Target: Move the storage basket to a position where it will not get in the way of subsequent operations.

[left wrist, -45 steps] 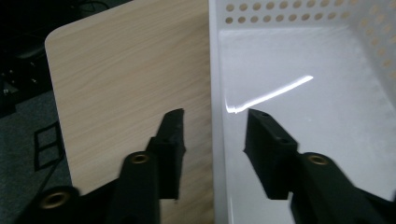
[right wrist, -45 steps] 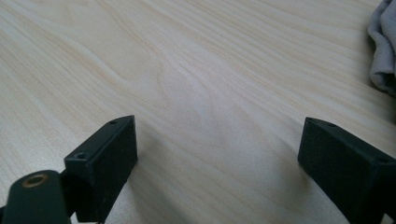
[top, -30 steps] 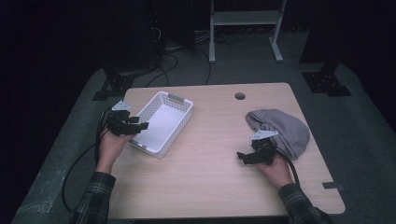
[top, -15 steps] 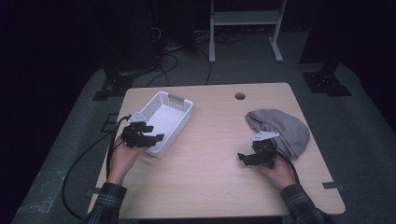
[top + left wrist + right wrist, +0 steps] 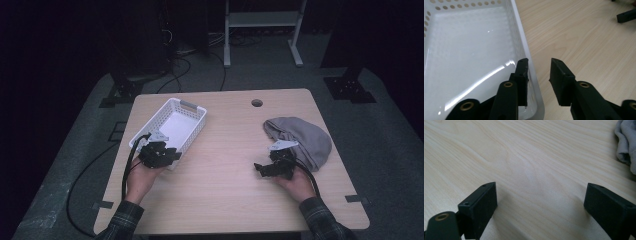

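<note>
Straddling the basket (image 5: 522, 47) wall, left gripper (image 5: 537, 72) jaws apart.

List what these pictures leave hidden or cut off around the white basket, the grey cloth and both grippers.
- White perforated plastic basket: in the high view the left gripper covers its near corner; in the left gripper view the frame cuts off its far end, and whether the jaws touch its wall is unclear.
- Grey knitted cloth: the right gripper view crops it at the edge; its near edge sits behind the right gripper.
- Underside of the cloth: hidden by its own folds.
</note>
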